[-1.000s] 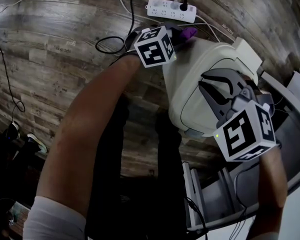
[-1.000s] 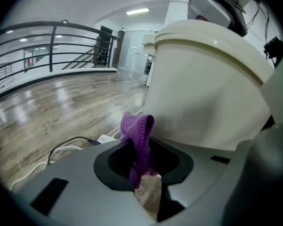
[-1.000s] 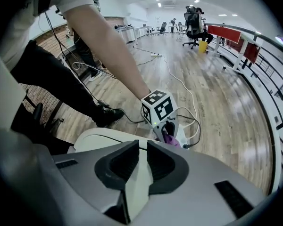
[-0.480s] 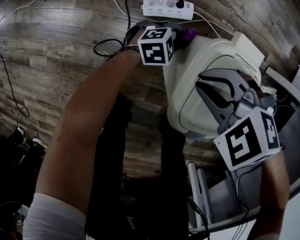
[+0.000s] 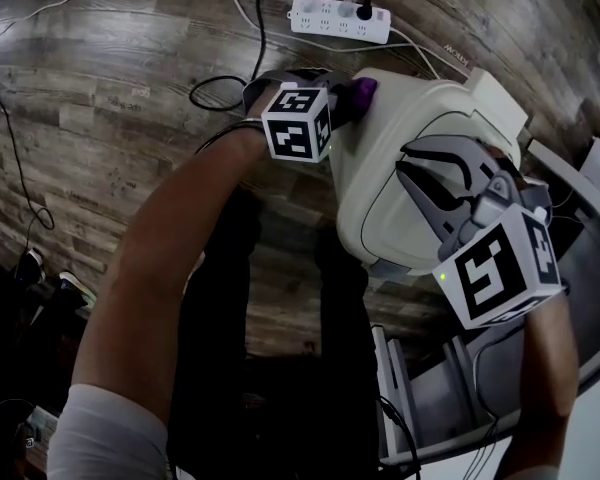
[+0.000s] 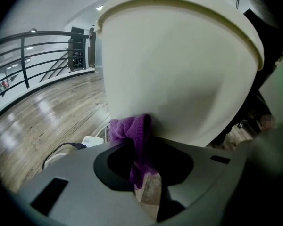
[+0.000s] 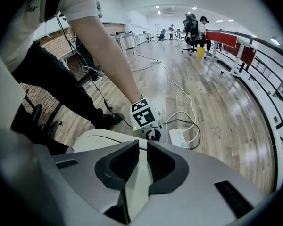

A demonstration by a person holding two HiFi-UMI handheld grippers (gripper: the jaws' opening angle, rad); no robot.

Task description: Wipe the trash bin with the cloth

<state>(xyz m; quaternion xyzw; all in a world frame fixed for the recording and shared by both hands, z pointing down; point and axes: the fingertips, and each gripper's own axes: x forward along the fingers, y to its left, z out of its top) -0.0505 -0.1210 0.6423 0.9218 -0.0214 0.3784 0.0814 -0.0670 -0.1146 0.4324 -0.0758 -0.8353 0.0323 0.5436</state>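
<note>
Against the side of the cream trash bin (image 5: 378, 173), left gripper (image 5: 344, 102) pinches purple cloth (image 6: 132, 128); right gripper (image 7: 142, 149) clamps its rim.

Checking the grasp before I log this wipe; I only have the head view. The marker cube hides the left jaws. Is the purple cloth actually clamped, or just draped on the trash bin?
Observer: Clamped. In the left gripper view the left gripper has its jaws shut on the purple cloth, and the cloth's bunched end presses on the side wall of the trash bin.
Operator: And the right one, gripping or only resting on top?
Observer: Gripping. In the right gripper view the right gripper has its jaws closed on a thin cream bin edge that runs between them.
</note>
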